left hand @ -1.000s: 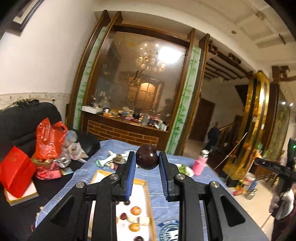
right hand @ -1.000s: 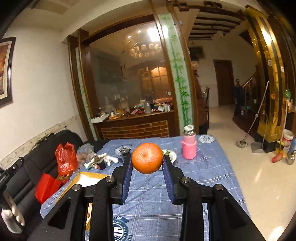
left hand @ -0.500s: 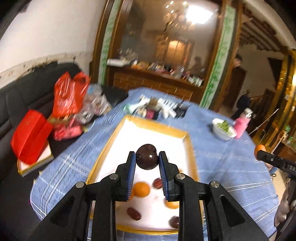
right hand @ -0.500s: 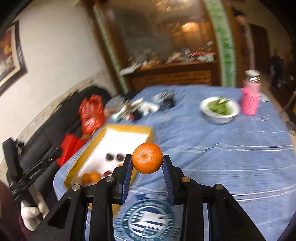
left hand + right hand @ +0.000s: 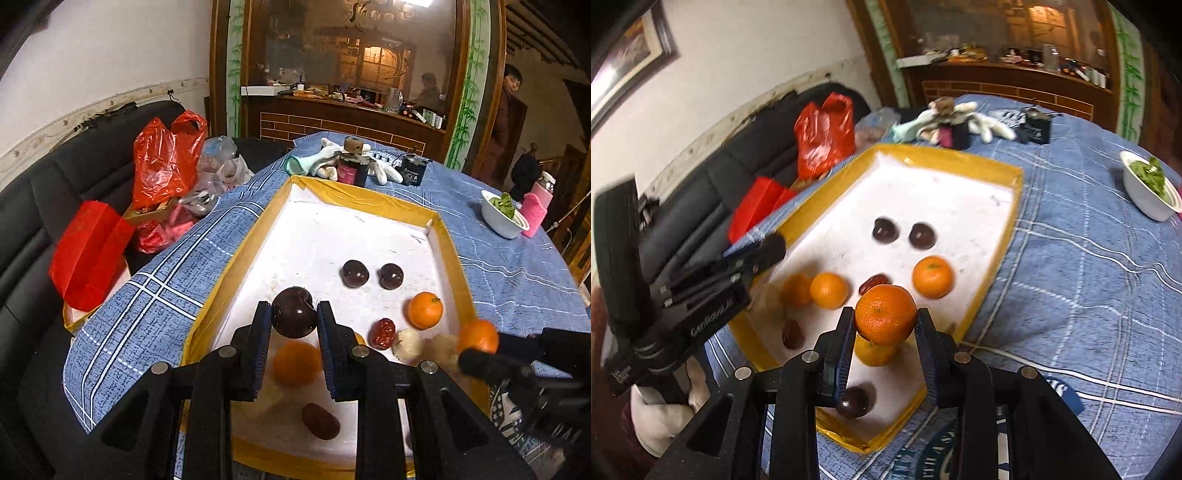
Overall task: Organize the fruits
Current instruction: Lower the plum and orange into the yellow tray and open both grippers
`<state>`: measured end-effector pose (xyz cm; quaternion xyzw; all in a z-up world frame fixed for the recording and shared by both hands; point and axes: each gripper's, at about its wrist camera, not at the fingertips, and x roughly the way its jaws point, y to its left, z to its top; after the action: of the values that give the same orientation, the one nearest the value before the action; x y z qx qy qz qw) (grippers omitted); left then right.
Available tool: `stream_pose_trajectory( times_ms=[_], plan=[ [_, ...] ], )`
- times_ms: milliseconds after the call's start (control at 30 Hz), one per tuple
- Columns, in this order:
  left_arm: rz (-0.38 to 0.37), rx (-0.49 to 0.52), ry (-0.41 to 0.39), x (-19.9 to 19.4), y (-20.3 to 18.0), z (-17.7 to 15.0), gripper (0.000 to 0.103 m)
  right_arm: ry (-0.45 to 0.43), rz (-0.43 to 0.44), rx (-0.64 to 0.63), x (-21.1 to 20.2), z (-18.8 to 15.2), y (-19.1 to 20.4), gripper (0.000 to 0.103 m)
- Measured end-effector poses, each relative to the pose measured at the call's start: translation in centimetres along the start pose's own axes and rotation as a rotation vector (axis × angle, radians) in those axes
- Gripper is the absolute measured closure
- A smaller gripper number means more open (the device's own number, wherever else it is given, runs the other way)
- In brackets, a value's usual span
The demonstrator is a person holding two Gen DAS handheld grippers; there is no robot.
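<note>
My left gripper (image 5: 293,325) is shut on a dark plum (image 5: 294,312) and hangs above the near part of a white tray with a yellow rim (image 5: 236,258). In the tray lie two dark plums (image 5: 354,273), oranges (image 5: 424,310), red dates (image 5: 382,333) and pale lumps (image 5: 407,345). My right gripper (image 5: 886,328) is shut on an orange (image 5: 885,319) over the tray's (image 5: 997,254) near right side; below lie oranges (image 5: 932,277), plums (image 5: 884,229) and a date (image 5: 792,334). The left gripper (image 5: 768,251) shows at the left of the right wrist view.
The tray rests on a blue checked tablecloth (image 5: 517,269). Behind it are gloves and small jars (image 5: 351,168). A white bowl of greens (image 5: 504,214) and a pink bottle (image 5: 537,206) stand far right. Red bags (image 5: 166,158) lie on a black sofa at left. A person (image 5: 508,110) stands in the background.
Both grippers have dropped and tipped downward, from facing the room to hanging over the tray. The right one swung left over the tray. Each keeps hold of its fruit.
</note>
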<state>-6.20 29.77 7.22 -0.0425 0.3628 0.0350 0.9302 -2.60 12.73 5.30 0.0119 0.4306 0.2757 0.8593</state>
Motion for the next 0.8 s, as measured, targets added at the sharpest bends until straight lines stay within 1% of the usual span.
stream_pose_trajectory(
  times_ms=[200, 400, 800],
  plan=[
    [-0.001, -0.002, 0.015, 0.4, 0.2, 0.0, 0.079, 0.032, -0.013, -0.030, 1.5, -0.3, 0.8, 0.066],
    [-0.002, -0.005, 0.023, 0.6, 0.2, -0.1, 0.079, 0.030, -0.040, -0.044, 2.0, 0.0, 1.1, 0.066],
    [-0.008, -0.002, 0.034, 0.9, 0.1, -0.1, 0.079, 0.035, -0.038, -0.045, 2.7, -0.1, 1.2, 0.065]
  ],
)
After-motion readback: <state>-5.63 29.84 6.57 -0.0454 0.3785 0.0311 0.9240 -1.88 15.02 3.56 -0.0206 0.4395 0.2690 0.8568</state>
